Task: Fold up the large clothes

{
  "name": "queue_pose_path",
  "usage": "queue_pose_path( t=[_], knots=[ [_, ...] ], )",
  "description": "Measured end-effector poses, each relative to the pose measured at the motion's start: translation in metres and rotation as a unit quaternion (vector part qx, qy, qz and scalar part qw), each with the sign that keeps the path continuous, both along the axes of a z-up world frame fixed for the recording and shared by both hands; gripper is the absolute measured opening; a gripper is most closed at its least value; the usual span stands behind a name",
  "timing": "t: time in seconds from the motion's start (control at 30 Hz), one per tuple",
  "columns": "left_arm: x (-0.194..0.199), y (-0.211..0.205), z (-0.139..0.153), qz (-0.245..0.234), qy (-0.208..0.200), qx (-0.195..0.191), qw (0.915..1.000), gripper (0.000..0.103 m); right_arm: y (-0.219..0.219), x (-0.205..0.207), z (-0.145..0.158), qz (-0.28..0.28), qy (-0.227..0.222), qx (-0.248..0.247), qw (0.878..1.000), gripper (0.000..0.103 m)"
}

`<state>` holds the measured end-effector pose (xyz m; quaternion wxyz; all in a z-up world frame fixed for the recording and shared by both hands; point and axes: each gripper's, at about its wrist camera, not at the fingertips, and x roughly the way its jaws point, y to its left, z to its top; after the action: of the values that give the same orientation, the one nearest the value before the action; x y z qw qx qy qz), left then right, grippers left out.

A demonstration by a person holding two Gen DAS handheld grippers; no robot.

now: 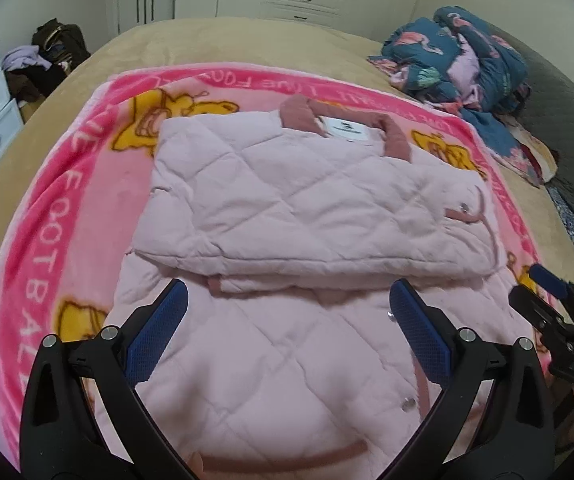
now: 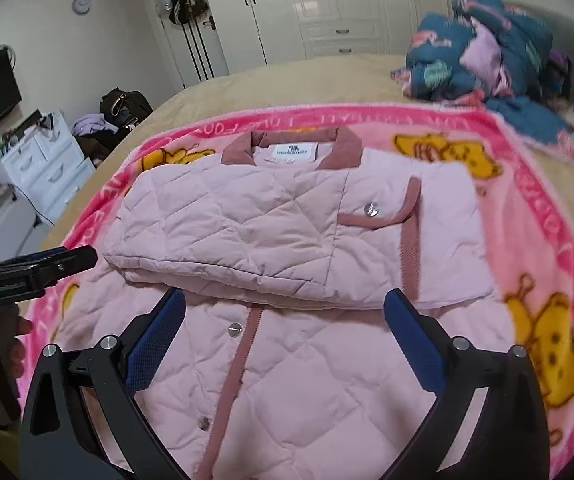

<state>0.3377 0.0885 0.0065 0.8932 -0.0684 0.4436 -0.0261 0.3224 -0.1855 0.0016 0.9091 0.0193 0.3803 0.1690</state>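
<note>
Quilted pale-pink jacket (image 1: 311, 216) lying front-up on a pink cartoon blanket (image 1: 67, 184) spread over a tan bed cover (image 1: 247, 44). Both sleeves are folded across the chest into a thick band; the darker pink collar (image 2: 293, 148) points away from the cameras, and the lower body with its snap-button placket (image 2: 243, 344) runs toward them.

Left gripper (image 1: 287, 344) and right gripper (image 2: 285, 344) both hover over the lower half of the jacket, jaws spread wide, blue pads (image 1: 159, 336) clear of the cloth and holding nothing. Each tool appears at the edge of the other's view, so they stand side by side near the hem.

Step in hand, by judgement: sleeves are in, and the bottom-to-top fold is not yet made. The next move likely calls for both grippers to drop to the hem, which lies below the frame edge, pinch it at matching points left and right, and carry it up together over the sleeve band toward the collar. The padding is bulky and may spring back or slide if one side leads.

Writing: the blanket border reads partly as "FOOTBALL" (image 1: 43, 264), with further words inverted along the far edge. A white neck label (image 2: 296, 151) bears print too small to read.

Beyond, a rumpled blue floral quilt (image 1: 463, 56), white wardrobes (image 2: 327, 4) and a white drawer unit (image 2: 43, 164).
</note>
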Motion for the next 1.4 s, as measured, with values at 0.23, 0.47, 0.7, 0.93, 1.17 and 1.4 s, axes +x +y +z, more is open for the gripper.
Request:
queue_pose_path(
  t=[0.23, 0.47, 0.7, 0.93, 1.17, 1.4],
  knots=[
    [-0.028, -0.008, 0.023, -0.006, -0.03, 0.002, 0.9995, 0.095, -0.004, -0.025, 0.023, 0.006, -0.025, 0.01, 1.0, 0.099],
    [-0.056, -0.008, 0.036, -0.003, -0.045, -0.009, 0.9989, 0.095, -0.002, -0.047, 0.039, 0.014, -0.039, 0.01, 0.999, 0.099],
    [-0.081, -0.011, 0.05, -0.006, -0.061, -0.014, 0.998, 0.095, -0.002, -0.071, 0.051, 0.022, -0.052, 0.015, 0.998, 0.099],
    [-0.105, -0.013, 0.059, -0.003, -0.075, -0.009, 0.9971, 0.095, -0.004, -0.094, 0.062, 0.025, -0.062, 0.015, 0.998, 0.099],
    [-0.131, -0.014, 0.061, 0.001, -0.085, 0.01, 0.9964, 0.095, -0.01, -0.112, 0.064, 0.027, -0.063, 0.021, 0.997, 0.099],
    [-0.148, -0.012, 0.051, 0.006, -0.083, 0.011, 0.9965, 0.095, -0.021, -0.128, 0.058, 0.012, -0.064, 0.025, 0.998, 0.099]
  ],
)
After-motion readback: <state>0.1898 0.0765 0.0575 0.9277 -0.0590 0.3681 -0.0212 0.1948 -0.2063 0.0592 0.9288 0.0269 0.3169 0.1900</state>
